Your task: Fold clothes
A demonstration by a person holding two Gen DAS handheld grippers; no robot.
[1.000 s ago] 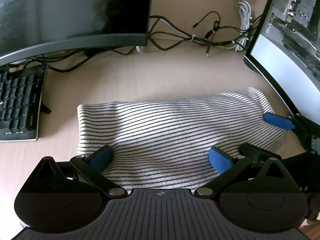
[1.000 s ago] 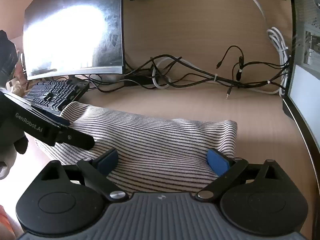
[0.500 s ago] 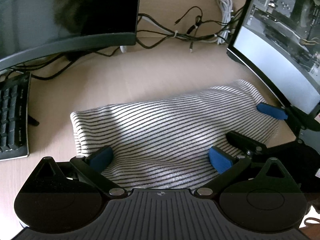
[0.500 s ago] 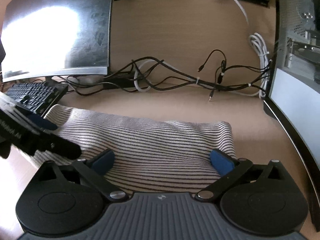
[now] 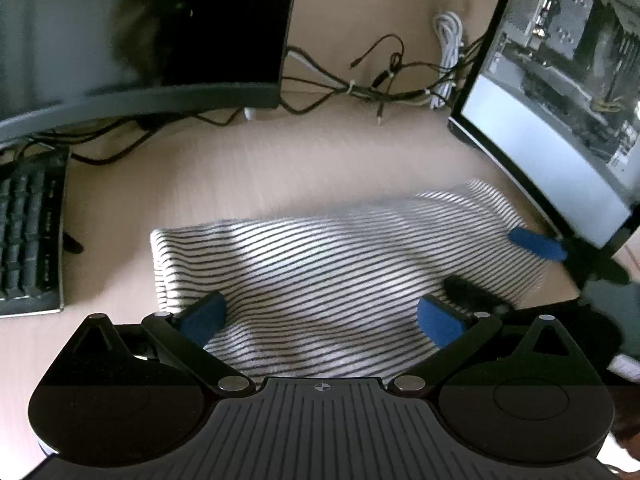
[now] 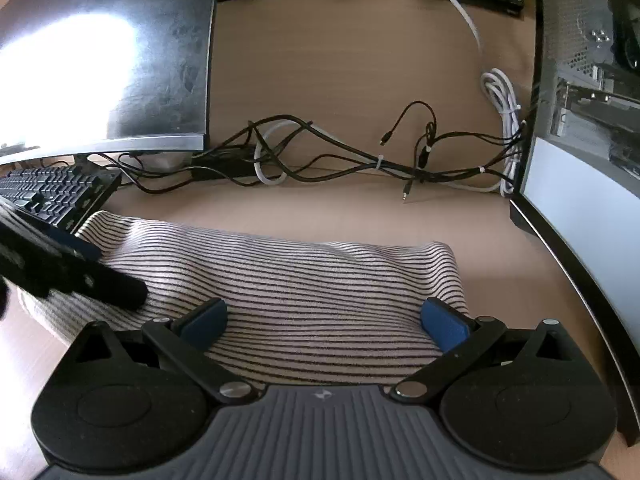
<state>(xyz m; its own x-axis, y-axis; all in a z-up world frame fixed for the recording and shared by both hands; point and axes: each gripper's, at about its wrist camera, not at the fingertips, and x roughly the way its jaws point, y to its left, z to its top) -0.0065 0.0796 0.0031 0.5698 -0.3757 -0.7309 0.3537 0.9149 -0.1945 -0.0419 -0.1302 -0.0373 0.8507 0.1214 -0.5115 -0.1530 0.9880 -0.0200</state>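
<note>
While the folded white garment with thin black stripes (image 5: 344,276) lies flat on the pale wooden worktop (image 5: 280,176), both claws hang low over its near edge. The left claw (image 5: 320,318) has its blue-padded fingers spread wide, one over the garment's left part and the other over its right part, with striped cloth showing in the gap; neither pad is seen pinching the fabric. The right claw (image 6: 324,320) likewise stands fully apart, its blue pads (image 6: 444,324) resting over the cloth near the garment's right end, clamped on nothing. In the left wrist view the right claw's fingers (image 5: 536,244) reach in at the garment's right end; in the right wrist view the left claw's dark body (image 6: 68,268) sits over the garment's left end. A black keyboard (image 6: 56,196) lies just beside the garment's left end, under a dark curved monitor (image 5: 140,40). A tangle of black and white cables (image 6: 360,160) runs along the back of the worktop, well apart from the cloth, and a second monitor (image 5: 560,128) stands on the right.
</note>
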